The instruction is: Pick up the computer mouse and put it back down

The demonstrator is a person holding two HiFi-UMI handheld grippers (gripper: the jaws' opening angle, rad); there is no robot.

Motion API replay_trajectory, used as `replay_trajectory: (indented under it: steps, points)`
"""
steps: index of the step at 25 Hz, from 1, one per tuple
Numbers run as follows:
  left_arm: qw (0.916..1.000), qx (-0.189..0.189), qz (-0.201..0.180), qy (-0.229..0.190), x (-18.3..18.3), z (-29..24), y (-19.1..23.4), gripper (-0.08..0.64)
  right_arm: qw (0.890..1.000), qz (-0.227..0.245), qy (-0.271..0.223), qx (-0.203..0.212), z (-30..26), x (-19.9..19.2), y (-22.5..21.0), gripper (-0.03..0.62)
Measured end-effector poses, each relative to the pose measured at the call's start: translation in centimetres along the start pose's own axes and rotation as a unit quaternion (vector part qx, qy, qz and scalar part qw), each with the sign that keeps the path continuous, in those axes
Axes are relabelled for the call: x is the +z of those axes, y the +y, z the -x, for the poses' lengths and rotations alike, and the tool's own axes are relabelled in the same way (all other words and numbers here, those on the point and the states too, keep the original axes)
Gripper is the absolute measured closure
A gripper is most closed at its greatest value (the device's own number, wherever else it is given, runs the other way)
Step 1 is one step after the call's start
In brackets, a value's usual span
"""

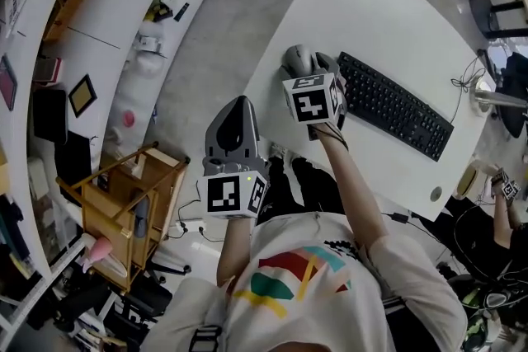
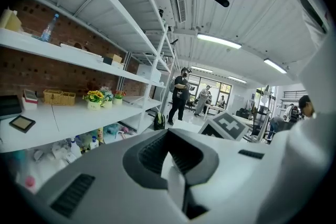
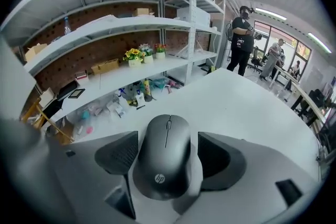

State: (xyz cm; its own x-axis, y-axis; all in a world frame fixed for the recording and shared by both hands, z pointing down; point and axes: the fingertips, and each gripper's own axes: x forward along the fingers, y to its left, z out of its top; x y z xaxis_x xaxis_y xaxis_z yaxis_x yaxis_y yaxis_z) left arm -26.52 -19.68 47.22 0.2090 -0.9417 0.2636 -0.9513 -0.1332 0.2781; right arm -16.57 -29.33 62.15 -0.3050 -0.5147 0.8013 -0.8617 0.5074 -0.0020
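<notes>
Your right gripper (image 3: 168,140) has its fingers apart astride the computer mouse (image 3: 165,165), which lies on the table (image 1: 371,4) just beside the keyboard's (image 1: 394,105) near end, while your left gripper's (image 2: 173,162) fingers are closed, empty.

1. We see a dark grey computer mouse (image 3: 167,157) with a small pale logo on it.
2. The tabletop (image 1: 388,21) is white.
3. The keyboard (image 1: 394,105) is black.
4. The right tool (image 3: 168,152) is light grey, and its pads (image 3: 119,153) are dark grey.
5. The left tool (image 1: 238,105) is grey too.
6. Each tool has a cube (image 1: 312,99) with black and white squares.
7. The person's shirt (image 1: 285,276) is white with red, green and yellow shapes.
8. We see yellow flowers (image 3: 135,53) and a red-brown brick wall (image 3: 100,21).
9. The wooden cart (image 1: 111,214) is yellow-brown.
</notes>
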Motion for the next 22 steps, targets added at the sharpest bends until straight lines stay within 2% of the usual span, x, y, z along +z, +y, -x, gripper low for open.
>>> replay_trajectory:
  steps: [3,7,13,18,22]
  points:
    - [1.0000,-0.001,0.002,-0.002,-0.3,0.0,0.4,0.517,1.000,-0.003,0.015,-0.001,-0.5,-0.2,0.4,0.253]
    - [1.0000,-0.002,0.004,0.000,-0.3,0.1,0.0,0.517,0.999,-0.011,0.033,0.021,-0.5,-0.2,0.6,0.266]
    - [0.9999,-0.008,-0.002,-0.006,0.3,0.4,-1.2,0.517,0.999,-0.023,0.026,0.025,-0.2,-0.2,0.0,0.288]
    - [0.9999,-0.008,-0.009,-0.007,0.3,1.0,-1.3,0.517,0.998,-0.045,-0.012,0.036,1.8,0.4,-0.2,0.288]
    - [0.9992,-0.019,-0.020,-0.027,2.6,0.5,-2.4,0.517,0.994,-0.059,-0.070,0.056,6.0,3.2,-0.5,0.288]
